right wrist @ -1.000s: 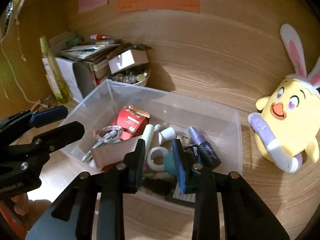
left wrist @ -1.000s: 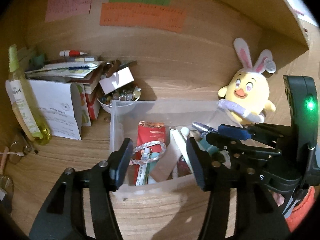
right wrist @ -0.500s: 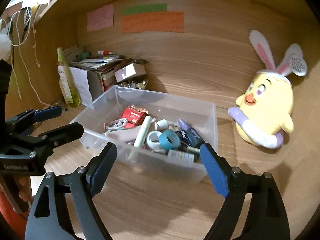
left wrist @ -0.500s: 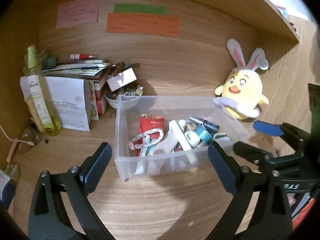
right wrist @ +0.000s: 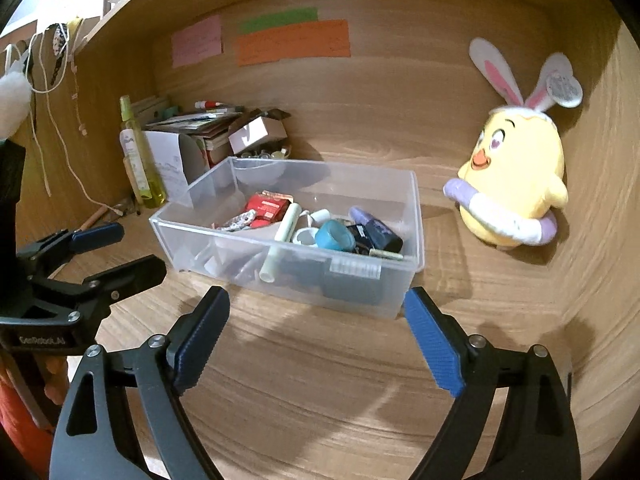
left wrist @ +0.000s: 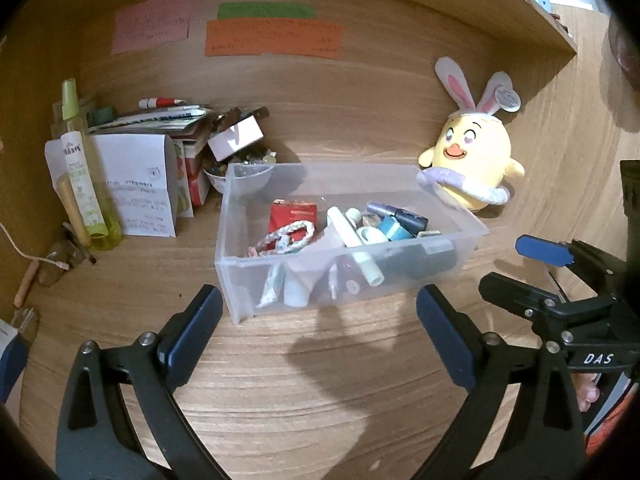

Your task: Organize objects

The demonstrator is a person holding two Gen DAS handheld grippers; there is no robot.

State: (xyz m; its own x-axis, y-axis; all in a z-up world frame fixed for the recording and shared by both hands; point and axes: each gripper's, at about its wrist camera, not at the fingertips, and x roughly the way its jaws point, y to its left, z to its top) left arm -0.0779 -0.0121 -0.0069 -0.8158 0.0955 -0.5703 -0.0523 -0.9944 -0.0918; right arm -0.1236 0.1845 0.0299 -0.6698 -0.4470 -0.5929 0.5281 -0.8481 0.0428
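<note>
A clear plastic bin (left wrist: pixel 240 296) (right wrist: pixel 412 216) stands on the wooden desk, holding several small items: a red packet (left wrist: pixel 292 216), a braided band (left wrist: pixel 288 234), white tubes (left wrist: pixel 352 240), a teal tape roll (right wrist: pixel 334 234) and dark bottles (right wrist: pixel 376 232). My left gripper (left wrist: pixel 318 334) is open and empty, just in front of the bin. My right gripper (right wrist: pixel 316 340) is open and empty, also in front of the bin. Each gripper shows at the edge of the other's view.
A yellow bunny-eared chick plush (left wrist: pixel 472 160) (right wrist: pixel 516 184) sits right of the bin. At the left stand a yellow-green spray bottle (left wrist: pixel 82 176), a white paper-wrapped box (left wrist: pixel 136 188), stacked books, and a bowl of small things (left wrist: pixel 240 170). Sticky notes (left wrist: pixel 272 38) hang on the back wall.
Both grippers have opened wide and pulled back from inside the bin to the desk in front of it. The bin and its contents stay in place.
</note>
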